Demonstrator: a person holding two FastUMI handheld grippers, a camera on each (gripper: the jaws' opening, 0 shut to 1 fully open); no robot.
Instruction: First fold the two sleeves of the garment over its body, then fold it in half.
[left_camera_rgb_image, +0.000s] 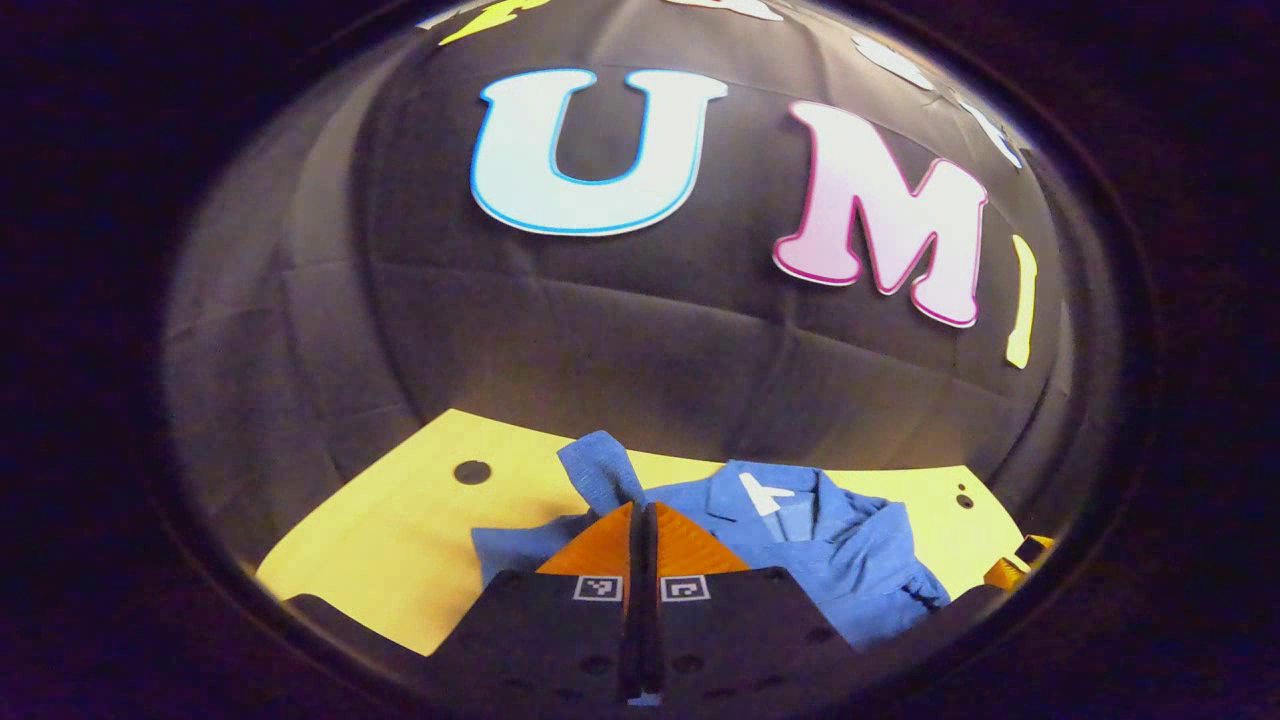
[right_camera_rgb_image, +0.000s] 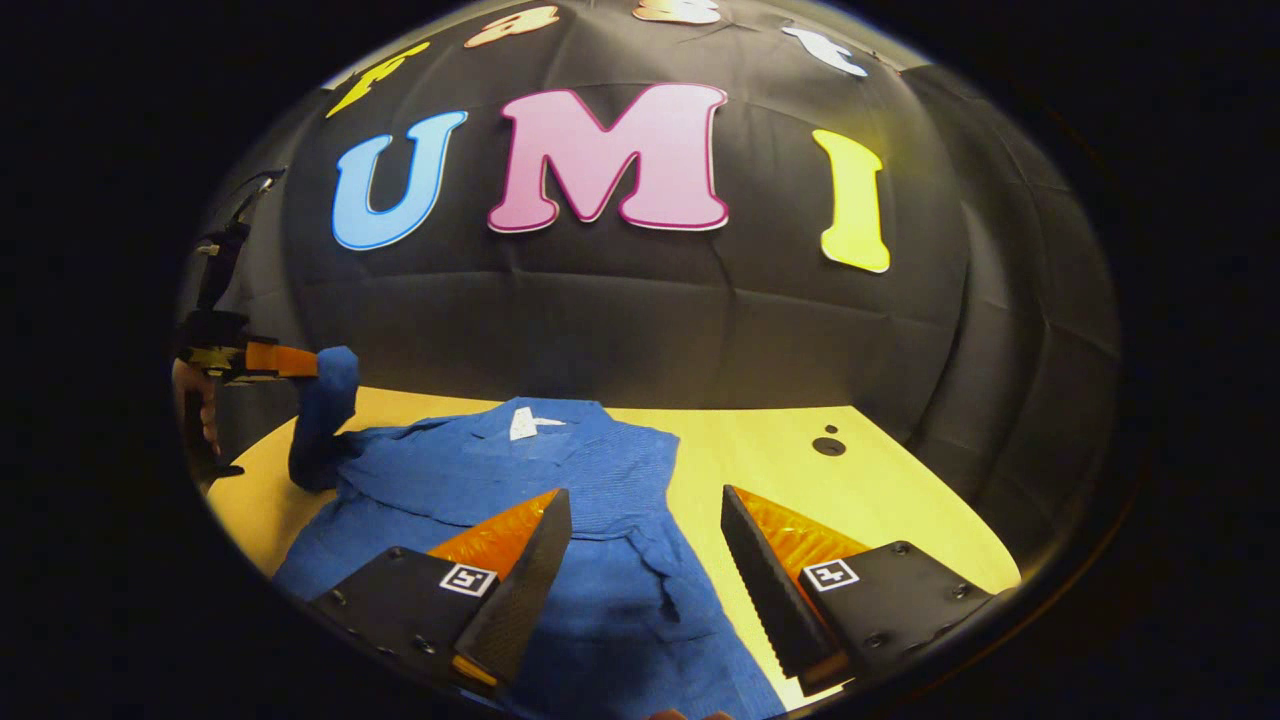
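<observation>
Pinching a raised sleeve (left_camera_rgb_image: 600, 468), left tongs (left_camera_rgb_image: 641, 512) lifted.

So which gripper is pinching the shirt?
The left gripper. Its fingers are shut on a blue sleeve and hold it up off the table. The right gripper is open above the shirt, holding nothing.

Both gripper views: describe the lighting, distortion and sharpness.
Left gripper view: fisheye bends the yellow table edge; dim purple cast, soft focus on the blue collared shirt; left gripper sharp. Right gripper view: brighter, crisper; strong edge curvature; right gripper fingers clear, no glare on the shirt.
</observation>
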